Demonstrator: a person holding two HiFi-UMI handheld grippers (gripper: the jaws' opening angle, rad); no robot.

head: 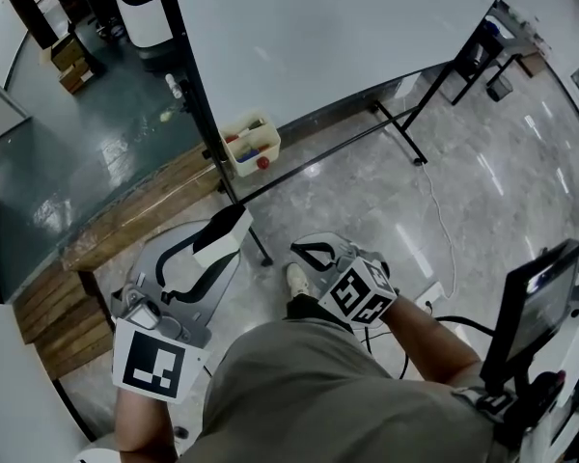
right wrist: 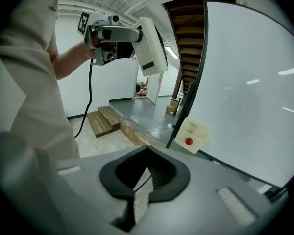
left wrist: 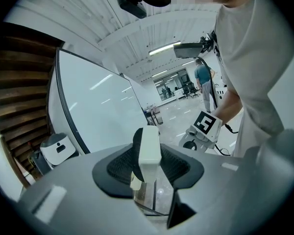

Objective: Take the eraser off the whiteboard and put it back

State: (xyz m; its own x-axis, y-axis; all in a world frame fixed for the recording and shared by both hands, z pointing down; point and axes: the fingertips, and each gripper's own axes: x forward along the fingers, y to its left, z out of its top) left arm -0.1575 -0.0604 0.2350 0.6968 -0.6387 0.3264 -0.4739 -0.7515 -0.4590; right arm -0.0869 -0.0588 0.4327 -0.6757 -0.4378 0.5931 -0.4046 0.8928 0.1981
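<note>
A white block eraser (left wrist: 149, 150) stands on edge between the jaws of my left gripper (left wrist: 147, 166), which is shut on it. In the head view that gripper (head: 230, 228) is at lower left, with the eraser (head: 217, 245) pointing toward the whiteboard's (head: 318, 27) lower edge. The right gripper view shows the eraser (right wrist: 152, 50) held up in the air, clear of the whiteboard (right wrist: 250, 92). My right gripper (head: 301, 251) hangs beside my shoe; its jaws (right wrist: 146, 173) are shut with nothing between them.
A cream marker box (head: 250, 144) with a red item hangs at the board's lower corner. The black stand legs (head: 402, 126) spread over the shiny floor. Wooden steps (head: 125, 215) lie left. A screen on a cart (head: 540, 307) stands at right.
</note>
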